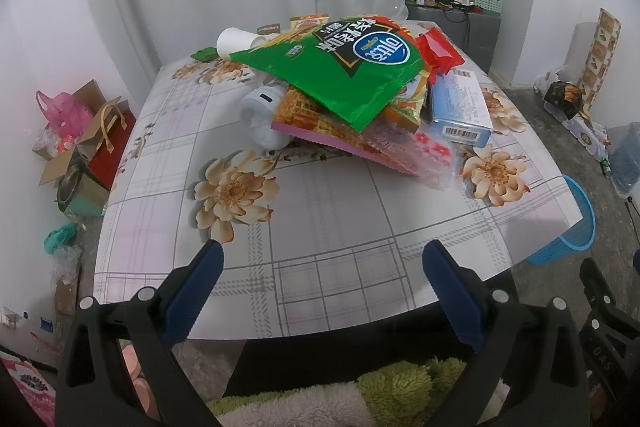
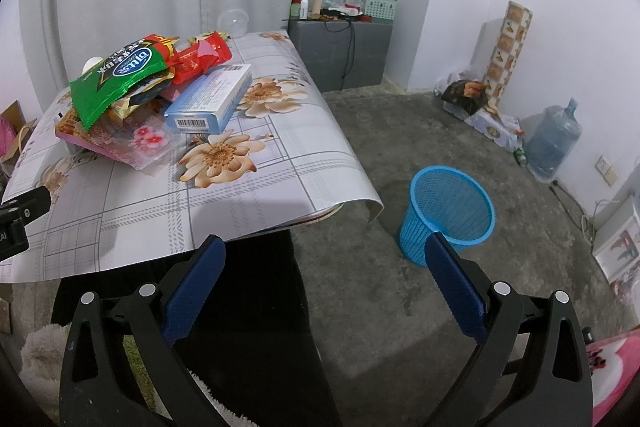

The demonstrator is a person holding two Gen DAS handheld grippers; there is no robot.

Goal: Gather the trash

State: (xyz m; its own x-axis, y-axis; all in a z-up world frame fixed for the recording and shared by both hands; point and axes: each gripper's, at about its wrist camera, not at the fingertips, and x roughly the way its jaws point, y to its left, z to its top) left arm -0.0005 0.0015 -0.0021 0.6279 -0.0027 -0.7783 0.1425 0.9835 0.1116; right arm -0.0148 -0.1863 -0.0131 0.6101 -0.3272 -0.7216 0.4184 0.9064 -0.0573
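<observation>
A pile of trash lies on the flowered table (image 1: pixel 320 219): a green snack bag (image 1: pixel 340 67) on top, a red wrapper (image 1: pixel 438 53), a blue box (image 1: pixel 460 107), a pink-edged packet (image 1: pixel 340 135), a white paper cup (image 1: pixel 236 41) and a white bottle (image 1: pixel 260 115). The pile also shows in the right wrist view, with the green bag (image 2: pixel 116 79) and blue box (image 2: pixel 212 99). A blue mesh bin (image 2: pixel 448 211) stands on the floor right of the table. My left gripper (image 1: pixel 322 259) is open and empty over the table's near edge. My right gripper (image 2: pixel 324 255) is open and empty, beyond the table's near right corner, above the floor.
A grey cabinet (image 2: pixel 340 47) with clutter stands behind the table. A water jug (image 2: pixel 554 143) and boxes (image 2: pixel 492 123) line the right wall. Bags and cartons (image 1: pixel 80 143) lie on the floor left of the table. The table (image 2: pixel 200 195) has a curled cloth edge.
</observation>
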